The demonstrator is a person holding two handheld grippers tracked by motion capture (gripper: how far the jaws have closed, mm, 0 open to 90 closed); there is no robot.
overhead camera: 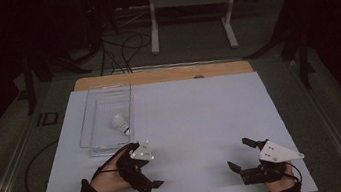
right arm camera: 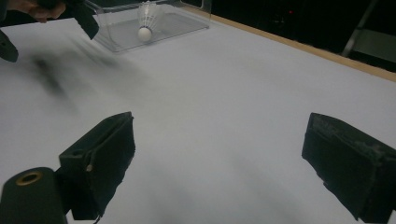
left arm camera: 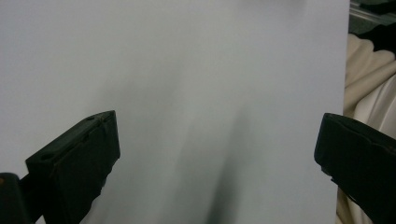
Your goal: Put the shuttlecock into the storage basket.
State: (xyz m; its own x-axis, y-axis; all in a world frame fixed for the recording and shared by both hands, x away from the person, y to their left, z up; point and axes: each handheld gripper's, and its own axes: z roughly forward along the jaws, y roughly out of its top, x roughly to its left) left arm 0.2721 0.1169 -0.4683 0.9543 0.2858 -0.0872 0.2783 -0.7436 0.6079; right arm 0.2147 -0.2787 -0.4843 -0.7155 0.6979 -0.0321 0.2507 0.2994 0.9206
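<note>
Lying inside a clear plastic tray (overhead camera: pixel 94 137) is a white feathered shuttlecock (overhead camera: pixel 120 123) with a rounded cork nose, resting against the tray's near right wall. Just beside the tray's near edge hangs the left gripper (overhead camera: pixel 141 173), its blocky black jaws spread wide and empty. Well right of the tray, the right gripper (overhead camera: pixel 241 154) gapes too, holding nothing. I can read no writing.

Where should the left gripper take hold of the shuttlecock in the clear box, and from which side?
Probably at the feather skirt, coming down from above. The shuttlecock lies tilted inside the clear box, cork end low near the right wall, so the walls block a sideways approach. The left gripper is open and nearest; the skirt is the wider part.
</note>
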